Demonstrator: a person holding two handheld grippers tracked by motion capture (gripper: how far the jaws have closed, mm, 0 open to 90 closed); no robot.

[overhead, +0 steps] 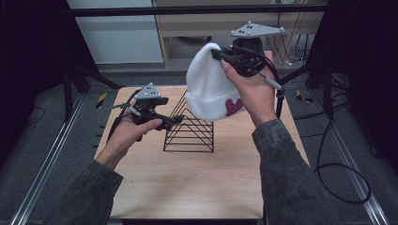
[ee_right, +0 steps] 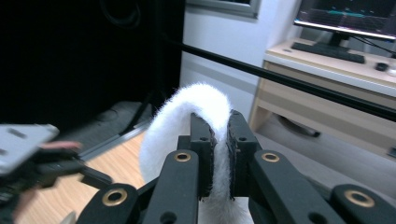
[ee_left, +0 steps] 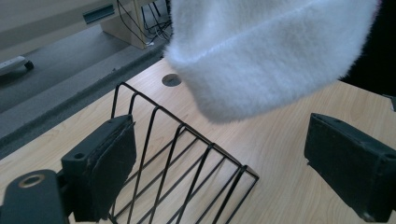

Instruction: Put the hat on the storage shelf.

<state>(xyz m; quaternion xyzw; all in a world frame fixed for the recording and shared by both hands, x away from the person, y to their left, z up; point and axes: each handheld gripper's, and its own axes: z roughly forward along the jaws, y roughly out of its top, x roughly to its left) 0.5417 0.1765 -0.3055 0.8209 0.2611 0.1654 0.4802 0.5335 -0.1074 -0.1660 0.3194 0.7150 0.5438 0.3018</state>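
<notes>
The fluffy white knit beanie [overhead: 210, 86] (pink lettering half hidden) hangs above the black wire rack [overhead: 190, 131], pinched by the right gripper [overhead: 220, 57]; left gripper [overhead: 174, 121] gapes empty around the rack's edge.

Grey denim sleeves [overhead: 291, 178]; black grippers, brass screws, grey 3-cornered plates [overhead: 256, 30].

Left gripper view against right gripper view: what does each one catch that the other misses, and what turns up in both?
Left gripper view alone: the black wire rack on the table, between the open left tongs. Right gripper view alone: the right tongs shut on the hat's edge, plus a monitor and keyboard on a desk. Both: the white fuzzy hat, held above the table.
</notes>
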